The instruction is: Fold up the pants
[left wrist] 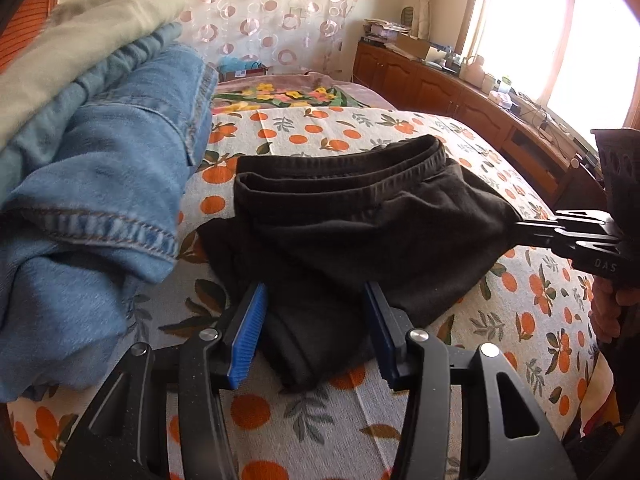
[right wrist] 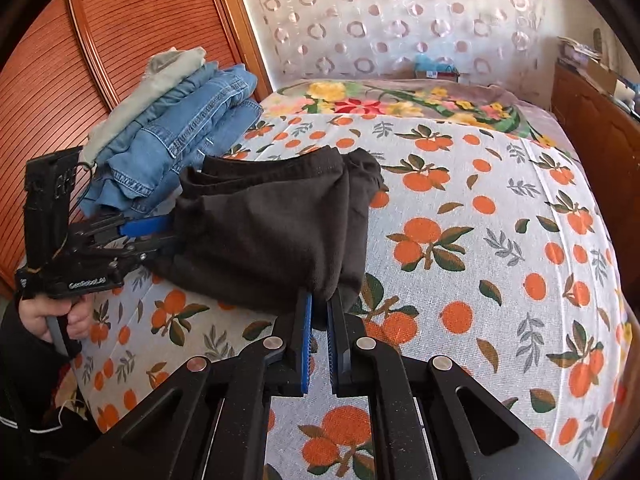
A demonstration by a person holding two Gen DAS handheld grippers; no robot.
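Black pants [left wrist: 340, 224] lie folded on the bed [left wrist: 520, 304], just beside a stack of folded jeans [left wrist: 104, 184]. Left gripper [left wrist: 316, 332] has its jaws half open around the near edge of the pants; whether they press is unclear. Right gripper [right wrist: 319, 320] pinches a corner of the pants, jaws nearly closed.

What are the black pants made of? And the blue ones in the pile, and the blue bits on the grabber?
The black pants look like soft, matte knit, probably cotton jersey or fleece: fuzzy surface, gathered stretchy waistband. The blue pants look like denim: faded weave and thick pale stitching along the hems. The blue pads on the left gripper seem to be ribbed rubber or soft plastic; it's hard to say which.
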